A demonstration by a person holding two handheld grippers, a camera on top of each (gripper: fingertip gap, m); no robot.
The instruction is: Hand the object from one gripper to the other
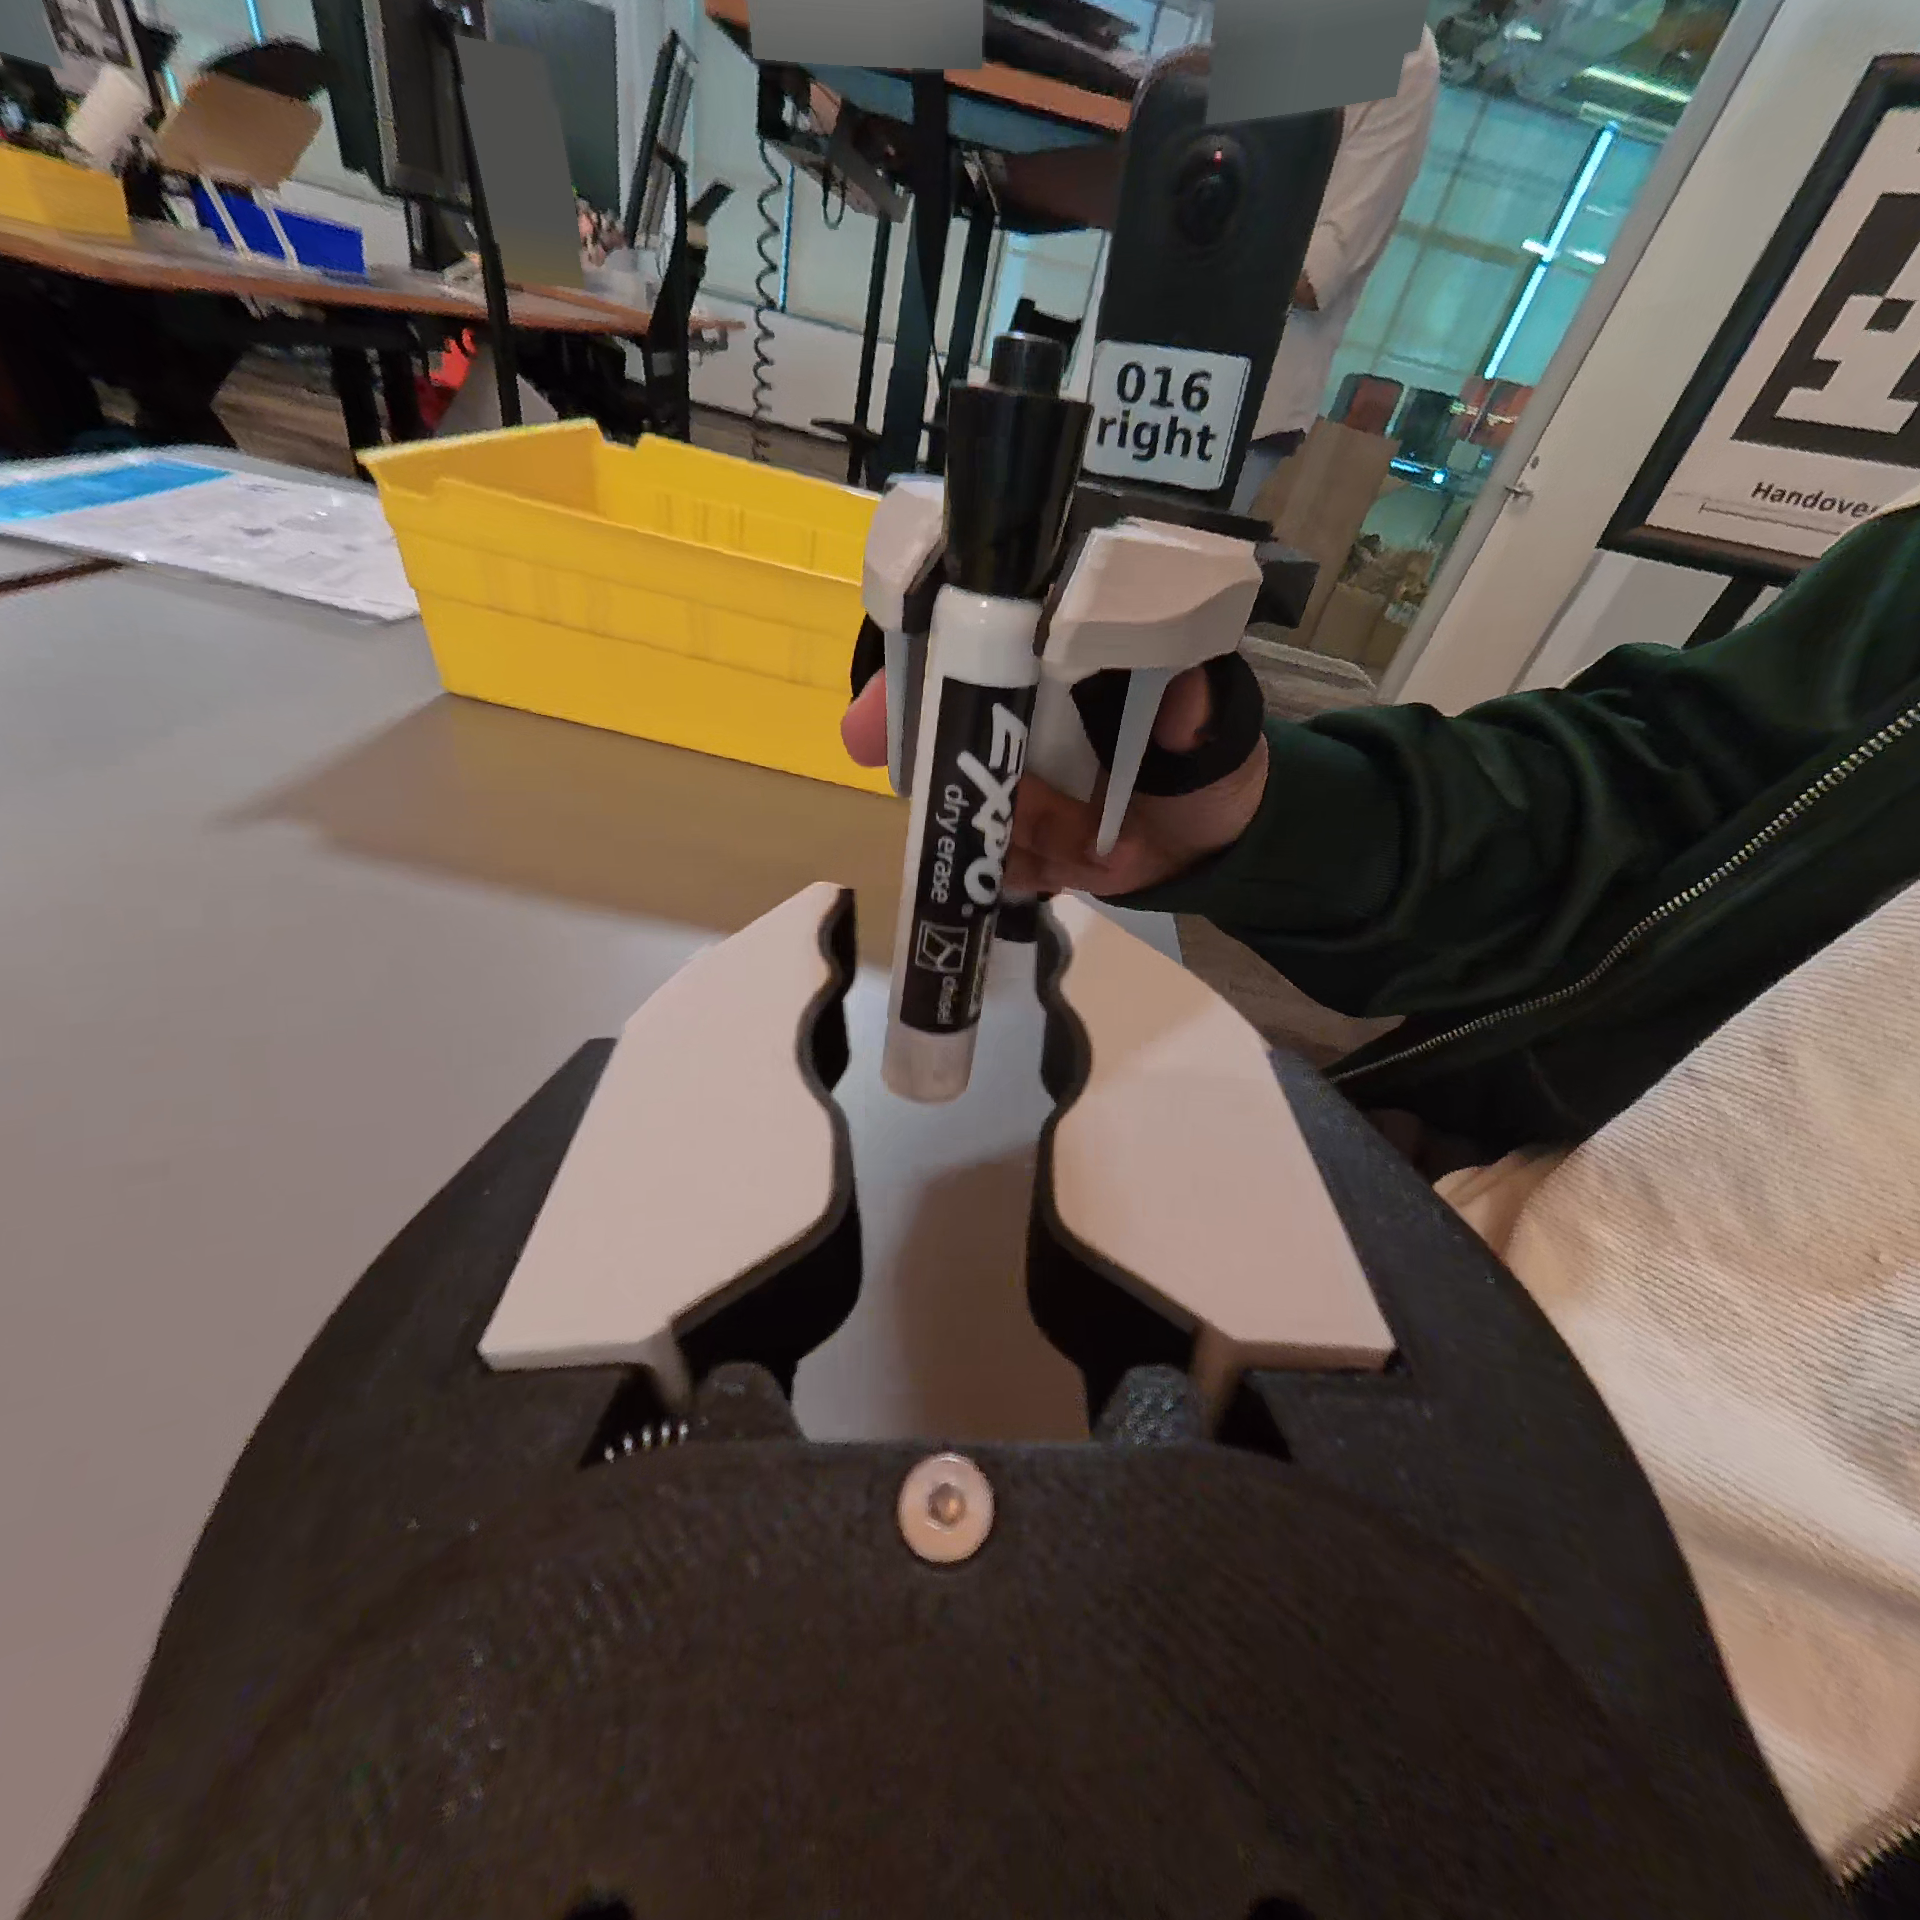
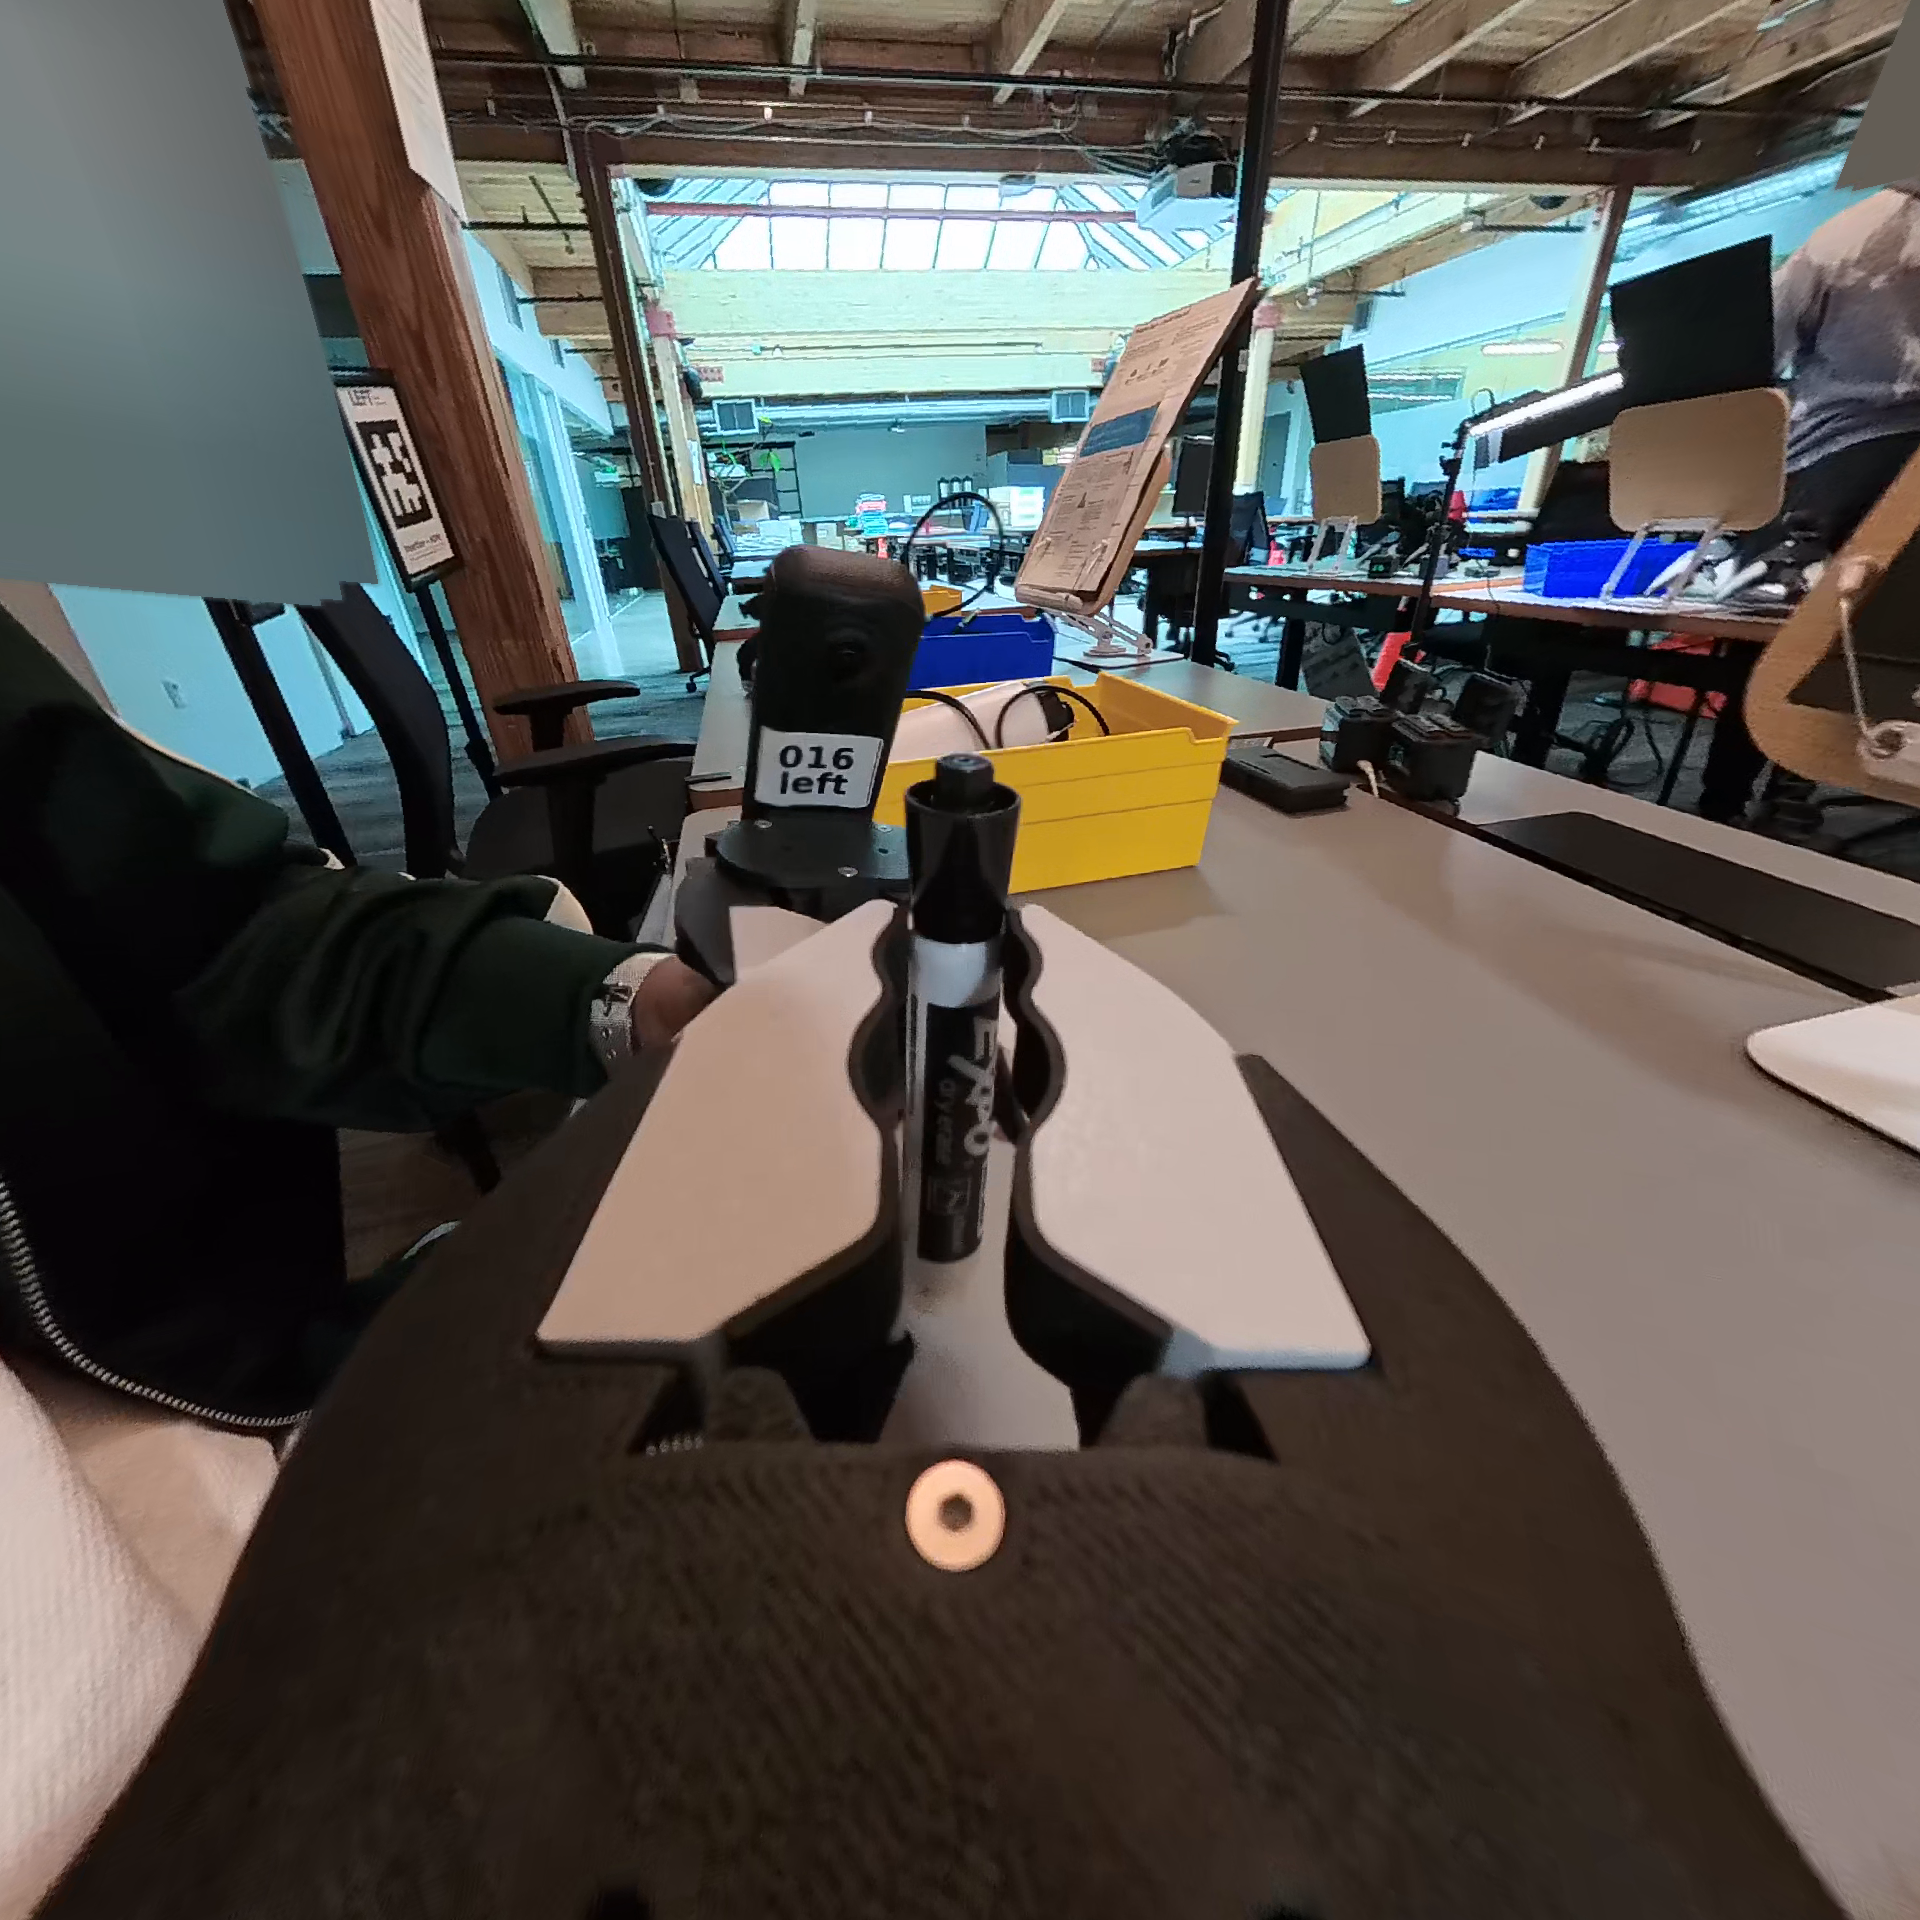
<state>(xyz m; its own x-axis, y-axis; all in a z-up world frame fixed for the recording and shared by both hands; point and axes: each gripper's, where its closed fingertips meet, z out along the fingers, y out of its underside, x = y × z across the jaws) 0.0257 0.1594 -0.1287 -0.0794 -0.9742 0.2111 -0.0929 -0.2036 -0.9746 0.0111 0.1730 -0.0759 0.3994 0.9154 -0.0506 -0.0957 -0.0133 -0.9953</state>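
Observation:
A black-and-white dry-erase marker [image 1: 956, 831] stands upright above the grey table [image 1: 260, 987], black cap on top. My right gripper [image 1: 982, 608] is shut on it just below the cap. In the right wrist view the marker [image 2: 951, 1091] sits pinched between the right gripper's [image 2: 954, 935] white fingers. My left gripper [image 1: 945, 914] is open, and the marker's lower end hangs between its fingertips without touching them. In the right wrist view the left gripper [image 2: 727, 925] is mostly hidden behind the right one.
A yellow bin [image 1: 623, 582] stands on the table behind the grippers; it holds cables in the right wrist view [image 2: 1091, 790]. Papers [image 1: 208, 520] lie at the far left. Black devices [image 2: 1392, 727] and a white object [image 2: 1849, 1070] sit to the right. About 5 cm separates my left fingertips from my right.

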